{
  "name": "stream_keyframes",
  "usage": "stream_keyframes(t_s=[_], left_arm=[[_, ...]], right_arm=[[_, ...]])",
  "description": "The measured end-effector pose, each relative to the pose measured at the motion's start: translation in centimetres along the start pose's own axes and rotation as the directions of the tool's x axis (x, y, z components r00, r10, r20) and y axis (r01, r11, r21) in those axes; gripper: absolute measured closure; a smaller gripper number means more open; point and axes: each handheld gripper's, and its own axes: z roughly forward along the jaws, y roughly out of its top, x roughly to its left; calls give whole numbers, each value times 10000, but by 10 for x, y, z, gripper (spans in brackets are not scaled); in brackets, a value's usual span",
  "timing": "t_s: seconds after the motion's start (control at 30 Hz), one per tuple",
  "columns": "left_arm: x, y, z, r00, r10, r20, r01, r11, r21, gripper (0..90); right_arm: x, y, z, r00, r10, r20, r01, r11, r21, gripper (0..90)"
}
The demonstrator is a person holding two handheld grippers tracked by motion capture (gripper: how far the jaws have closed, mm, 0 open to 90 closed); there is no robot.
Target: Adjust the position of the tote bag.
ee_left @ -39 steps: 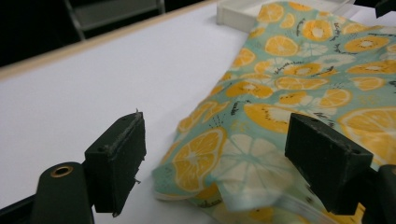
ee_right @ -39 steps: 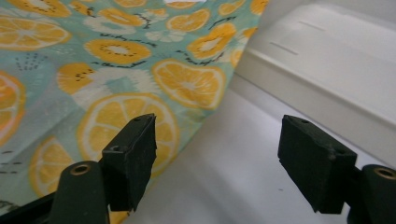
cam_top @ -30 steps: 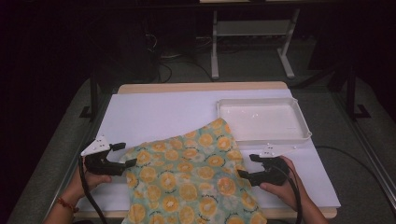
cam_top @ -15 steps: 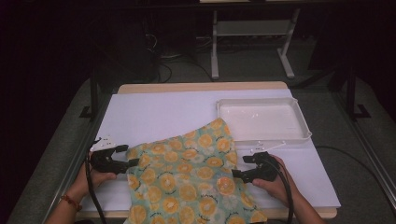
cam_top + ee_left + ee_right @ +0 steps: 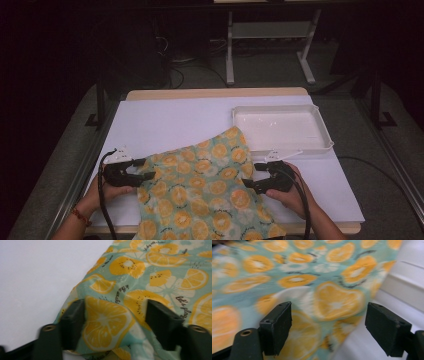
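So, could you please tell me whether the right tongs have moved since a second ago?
Yes. The right tongs have slid left, away from the white tray's near right corner, over the cloth's right edge.

Table (image 5: 150, 94): light wood top, edge strip visible along far side and near corners. White sheet (image 5: 165, 125) covers nearly whole top, lies flat. On sheet: white shallow rectangular tray (image 5: 322, 146), far right, long side parallel to far edge. Teal cloth with orange-slice print (image 5: 205, 192) spread on near centre of sheet, one corner touching tray's near-left wall, near part hanging over table's front edge.
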Motion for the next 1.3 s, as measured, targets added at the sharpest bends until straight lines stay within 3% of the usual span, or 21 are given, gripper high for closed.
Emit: stream_keyframes(t_s=[0.1,0.13,0.17,0.27,0.3,0.37,0.43,0.47,0.57,0.63,0.8,0.93,1.03,1.3], left_arm=[[1,0,1,10000,-58,-32,58,10000,69,537],[1,0,1,10000,-58,-32,58,10000,69,559],[1,0,2,9999,-112,-51,113,9999,86,579],[1,0,3,10000,20,-75,-19,9998,174,671],[-1,0,5,9999,96,-72,-95,9997,203,706],[-2,0,6,9997,196,-154,-191,9994,279,765],[-1,-1,6,9996,264,-101,-260,9991,323,836],[-1,-1,6,9996,264,-101,-260,9991,323,861],[-1,-1,5,9990,428,-136,-422,9984,375,890],[-2,-1,4,9987,482,-182,-476,9983,338,894],[-3,-1,-1,9973,651,-337,-640,9974,325,896],[-5,-2,-8,9964,724,-446,-712,9971,273,897],[-8,-5,-16,9952,849,-485,-829,9957,415,897],[-9,-11,-31,9931,952,-686,-918,9945,512,897]], right_arm=[[-5,5,7,9987,129,489,-133,9999,77,222],[-5,5,7,9987,129,489,-133,9999,77,222],[-9,9,10,9974,438,566,-444,9990,87,222],[-12,12,15,9965,648,527,-676,9962,542,223],[-17,16,22,9946,998,277,-1017,9919,765,291],[-20,20,29,9934,988,582,-1045,9889,1056,405],[-20,20,34,9951,909,394,-947,9899,1059,551],[-20,20,34,9951,909,394,-947,9899,1059,551],[-14,18,38,9991,207,371,-247,9936,1102,830],[-12,19,36,9984,-75,554,16,9944,1054,886],[-11,27,28,9940,-385,1019,299,9960,847,899],[-11,45,26,9876,-847,1319,732,9932,902,899],[-9,58,31,9775,-1448,1531,1283,9853,1129,899],[-8,95,52,9680,-2007,1504,1832,9754,1226,900]])
